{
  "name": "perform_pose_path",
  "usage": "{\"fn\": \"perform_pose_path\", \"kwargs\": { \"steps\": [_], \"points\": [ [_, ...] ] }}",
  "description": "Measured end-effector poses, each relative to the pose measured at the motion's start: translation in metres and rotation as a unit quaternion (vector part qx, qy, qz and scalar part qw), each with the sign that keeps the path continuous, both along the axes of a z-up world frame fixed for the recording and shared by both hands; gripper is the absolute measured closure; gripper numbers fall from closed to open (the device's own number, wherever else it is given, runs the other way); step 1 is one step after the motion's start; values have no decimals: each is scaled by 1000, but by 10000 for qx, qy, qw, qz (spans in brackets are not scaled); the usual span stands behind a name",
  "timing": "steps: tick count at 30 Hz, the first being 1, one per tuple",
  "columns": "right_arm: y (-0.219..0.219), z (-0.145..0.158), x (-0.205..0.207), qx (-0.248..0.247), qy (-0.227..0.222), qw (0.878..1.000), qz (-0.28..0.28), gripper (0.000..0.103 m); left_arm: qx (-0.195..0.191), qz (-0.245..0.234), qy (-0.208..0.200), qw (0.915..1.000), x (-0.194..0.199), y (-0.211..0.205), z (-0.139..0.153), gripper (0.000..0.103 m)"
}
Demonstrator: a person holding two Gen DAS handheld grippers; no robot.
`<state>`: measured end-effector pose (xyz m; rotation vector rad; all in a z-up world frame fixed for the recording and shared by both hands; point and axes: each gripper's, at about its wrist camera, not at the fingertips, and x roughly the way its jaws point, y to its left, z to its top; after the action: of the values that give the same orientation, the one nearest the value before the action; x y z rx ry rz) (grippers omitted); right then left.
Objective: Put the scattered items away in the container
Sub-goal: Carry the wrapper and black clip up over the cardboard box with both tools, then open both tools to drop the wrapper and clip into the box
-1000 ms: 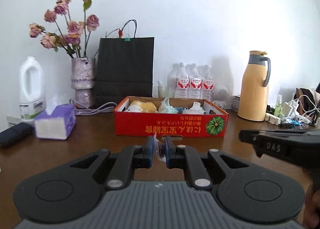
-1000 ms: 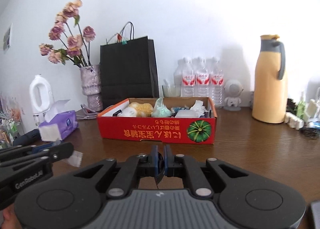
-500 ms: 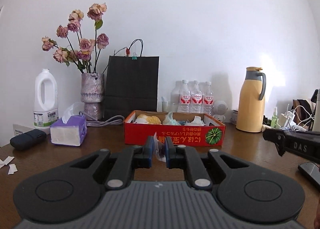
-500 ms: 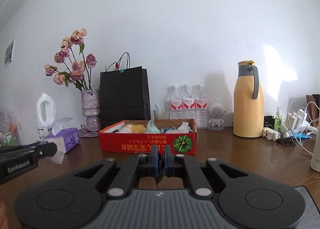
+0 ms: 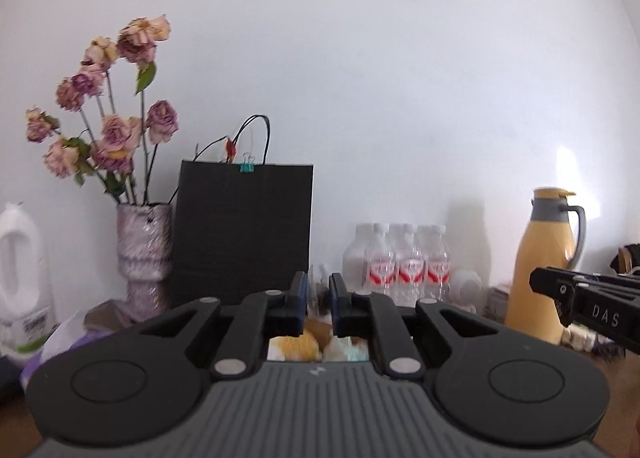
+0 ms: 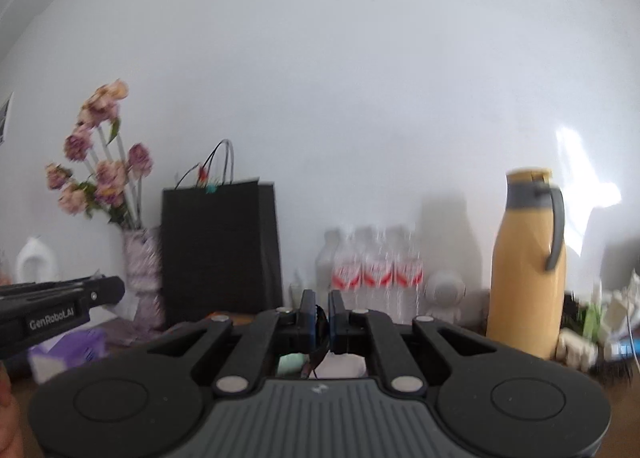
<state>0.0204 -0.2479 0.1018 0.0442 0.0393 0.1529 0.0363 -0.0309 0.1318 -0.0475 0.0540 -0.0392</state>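
Apparently nearly done: left gripper (image 5: pixel 318 300) pinches a clear wrapper (image 5: pixel 319 298), right gripper (image 6: pixel 319 316) a black cord (image 6: pixel 318 338), above filled box contents (image 5: pixel 296 344).

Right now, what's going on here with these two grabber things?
A person holds a gripper in each hand. The left gripper has its jaws closed on a small clear scrap, and the right gripper pinches a thin dark item. Both hover just above a yellow item and a mint-green one lying below, so a drop looks close.
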Motion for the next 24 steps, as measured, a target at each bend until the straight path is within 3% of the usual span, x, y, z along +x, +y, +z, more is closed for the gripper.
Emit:
{"fn": "perform_pose_path", "kwargs": {
  "steps": [2, 3, 4, 6, 8, 10, 13, 15, 16, 22, 23, 24],
  "points": [
    [-2, 12, 24, 68, 33, 10000, 65, 98, -206, -211, 335, 9990, 30, 4, 5, 91],
    [-5, 17, 39, 149, 226, 9994, 192, 98, -313, -405, 696, 9963, 49, 6, 6, 91],
    [-9, 21, 54, 270, 470, 9978, 379, 98, -414, -649, 1160, 9903, 71, 9, 6, 91],
    [-16, 28, 87, 246, 940, 9930, 667, 98, -768, -1128, 2002, 9702, 115, 18, 1, 90],
    [-21, 35, 118, 170, 1453, 9851, 906, 98, -896, -1228, 2575, 9542, 149, 24, -7, 91],
    [-22, 36, 151, 153, 2182, 9691, 1135, 98, -969, -1339, 3107, 9360, 180, 25, -19, 91],
    [-23, 19, 203, 560, 3475, 9224, 1588, 98, -1005, -1532, 3839, 9050, 220, 18, -45, 91],
    [-21, -2, 232, 854, 4148, 8898, 1699, 98, -887, -1490, 4150, 8931, 237, 17, -61, 91],
    [-19, -12, 241, 864, 4332, 8821, 1636, 98, -813, -1469, 4266, 8887, 243, 16, -68, 91],
    [-2, -69, 271, 457, 5091, 8452, 1559, 97, -336, -1501, 4712, 8685, 249, 20, -99, 90],
    [1, -75, 273, 313, 5141, 8433, 1534, 95, -295, -1495, 4746, 8669, 249, 20, -101, 87],
    [3, -80, 274, 176, 5148, 8447, 1453, 91, -302, -1479, 4770, 8658, 249, 21, -101, 77]
  ]
}}
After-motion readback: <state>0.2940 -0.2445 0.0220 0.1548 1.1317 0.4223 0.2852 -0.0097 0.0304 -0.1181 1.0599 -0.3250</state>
